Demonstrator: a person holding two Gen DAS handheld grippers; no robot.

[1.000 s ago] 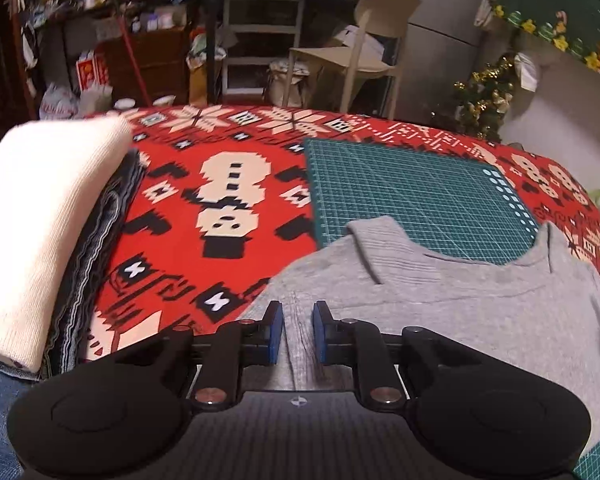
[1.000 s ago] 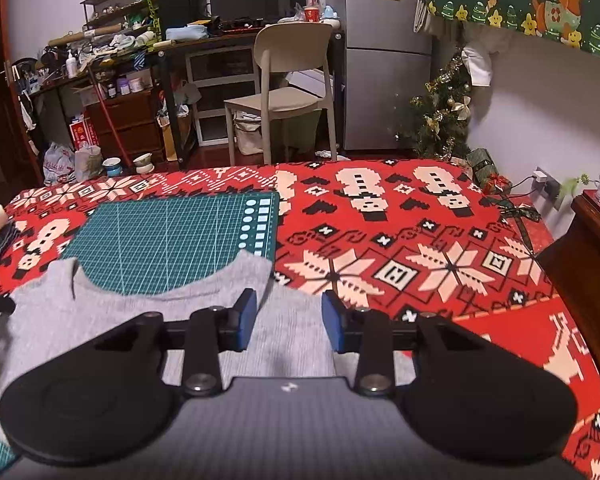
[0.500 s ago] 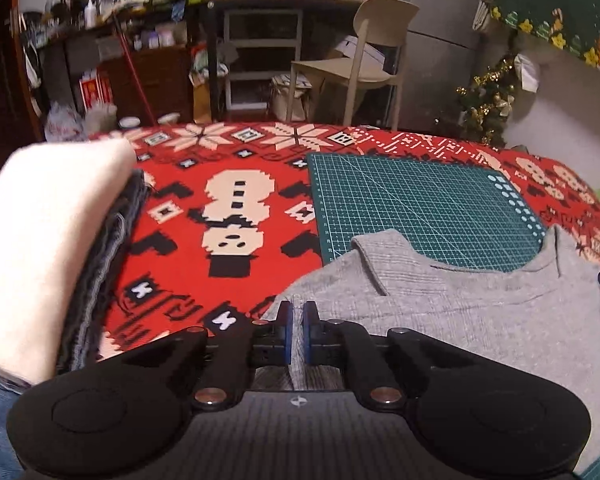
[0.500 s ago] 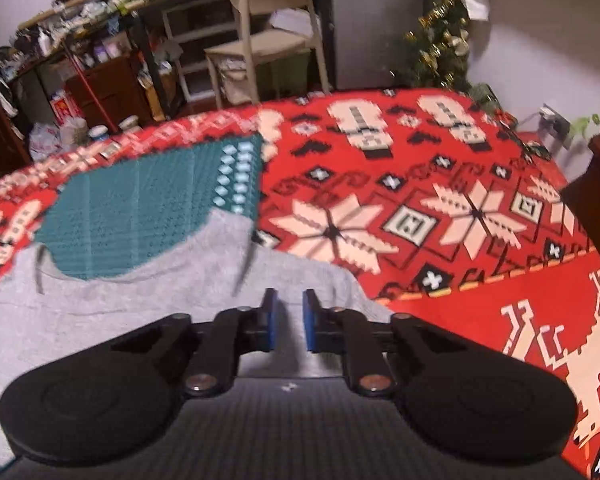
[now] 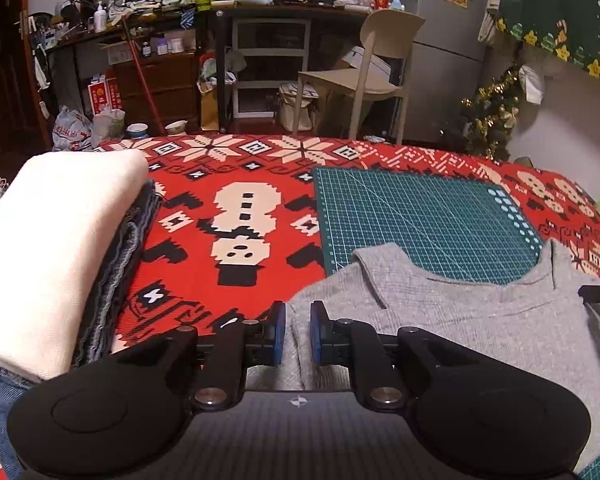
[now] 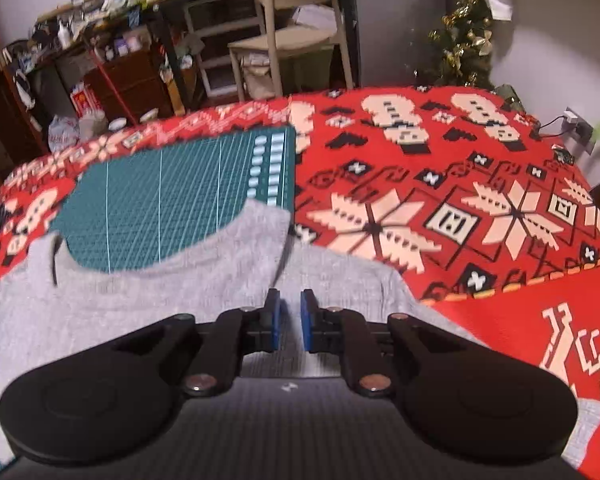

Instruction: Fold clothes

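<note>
One grey sweater [image 5: 480, 320] lying flat, collar folded.

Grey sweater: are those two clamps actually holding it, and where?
Cannot be told. The left gripper and right gripper each straddle the grey sweater, one either side of its neckline. There is cloth in both narrow gaps, but no firm pinch is visible.

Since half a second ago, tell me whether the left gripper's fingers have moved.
Yes. The left gripper has parted its blue pads: they were nearly touching over the grey sweater and now stand apart, with the sweater's edge between them near the cutting mat.
</note>
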